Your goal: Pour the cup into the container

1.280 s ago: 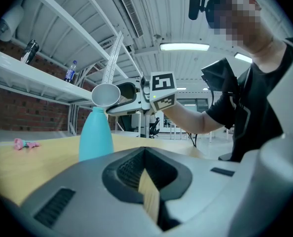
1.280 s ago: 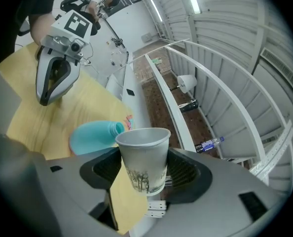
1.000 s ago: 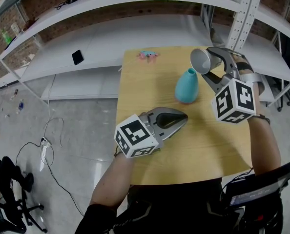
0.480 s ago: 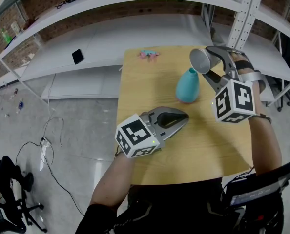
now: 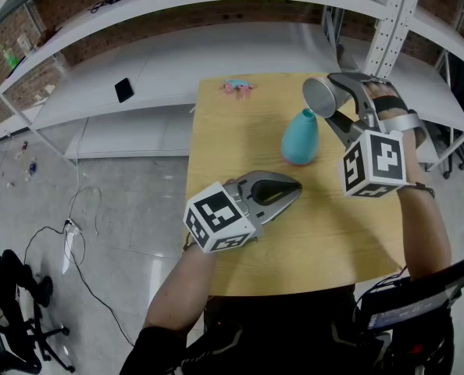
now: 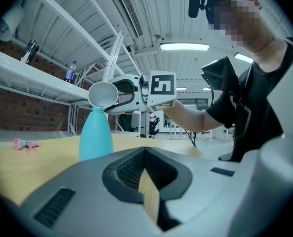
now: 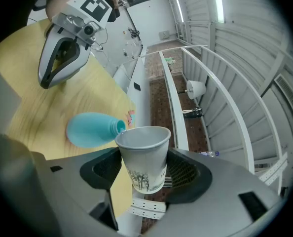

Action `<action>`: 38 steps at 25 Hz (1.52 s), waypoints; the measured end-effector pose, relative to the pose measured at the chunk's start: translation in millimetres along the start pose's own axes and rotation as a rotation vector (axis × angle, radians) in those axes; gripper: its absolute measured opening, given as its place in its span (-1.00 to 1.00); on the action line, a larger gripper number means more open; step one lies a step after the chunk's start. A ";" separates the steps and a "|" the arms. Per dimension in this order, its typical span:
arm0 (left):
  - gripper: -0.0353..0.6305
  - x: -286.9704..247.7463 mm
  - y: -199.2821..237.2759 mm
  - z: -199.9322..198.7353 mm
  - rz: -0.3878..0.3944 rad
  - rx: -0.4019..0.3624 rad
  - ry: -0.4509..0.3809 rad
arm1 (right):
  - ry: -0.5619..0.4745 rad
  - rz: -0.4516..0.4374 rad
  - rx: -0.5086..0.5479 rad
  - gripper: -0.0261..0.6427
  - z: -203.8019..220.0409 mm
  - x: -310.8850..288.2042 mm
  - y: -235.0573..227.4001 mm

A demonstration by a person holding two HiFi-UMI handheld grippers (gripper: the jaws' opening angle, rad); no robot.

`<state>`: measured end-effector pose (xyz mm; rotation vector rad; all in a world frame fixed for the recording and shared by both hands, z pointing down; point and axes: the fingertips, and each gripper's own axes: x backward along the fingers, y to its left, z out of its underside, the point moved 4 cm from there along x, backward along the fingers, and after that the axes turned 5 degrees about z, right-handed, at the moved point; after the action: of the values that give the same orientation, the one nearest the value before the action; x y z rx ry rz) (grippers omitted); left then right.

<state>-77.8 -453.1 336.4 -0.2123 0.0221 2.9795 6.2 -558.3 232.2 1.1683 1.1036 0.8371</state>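
Cup (image 7: 141,152) tilted, pinched in right hand-held gripper (image 7: 145,174), rim at container (image 7: 90,129) mouth; left hand-held gripper (image 5: 293,187) closed.

My left claw (image 5: 283,190) and right claw (image 5: 335,106) are smooth grey shells with dark ribbed pads (image 7: 186,172) inside the jaws. Each carries a white cube (image 5: 216,219) printed with black square markers. I wear a black short-sleeved shirt (image 6: 235,117); a grey band (image 5: 404,121) crosses the right hand.
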 end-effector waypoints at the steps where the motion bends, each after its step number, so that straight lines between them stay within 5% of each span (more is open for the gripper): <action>1: -0.92 -0.1 -0.1 0.0 0.000 0.000 0.000 | 0.000 0.001 0.003 -0.05 -0.1 0.0 0.0; 33: -0.92 0.3 0.5 -0.4 0.000 0.001 -0.001 | 0.025 0.047 0.103 -0.05 -3.3 -1.2 -2.3; 38: -0.92 0.2 0.7 -0.5 0.000 0.000 0.000 | 0.003 0.027 0.033 -0.05 -0.3 -2.9 -1.3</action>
<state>-78.0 -453.8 335.9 -0.2130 0.0222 2.9797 5.0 -561.2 231.5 1.2116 1.1095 0.8443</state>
